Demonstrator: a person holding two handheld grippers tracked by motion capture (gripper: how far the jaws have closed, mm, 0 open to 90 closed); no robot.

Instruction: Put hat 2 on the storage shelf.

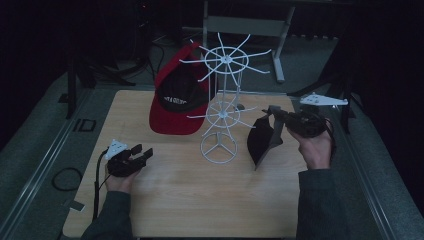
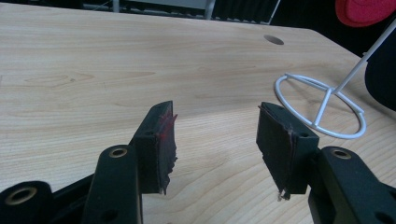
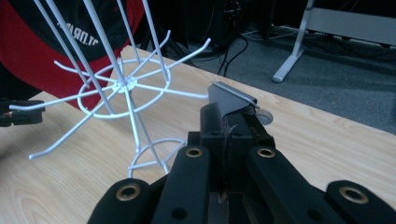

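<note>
The right gripper [image 1: 274,116] is clamped on the strap of a black cap [image 1: 264,138], which hangs below its jaws, off the table [image 1: 175,200]. The white rack [image 1: 221,107] stands just to its left, and a red cap [image 1: 175,100] hangs on the rack's far side. The left gripper [image 1: 142,152] rests low over the table, jaws apart with nothing between them; the rack's base ring [image 2: 320,105] lies ahead to its right.

Matt black cloth cap [image 1: 264,138], glossy white wire rack [image 1: 222,107], pale smooth wood table [image 1: 200,195].
</note>
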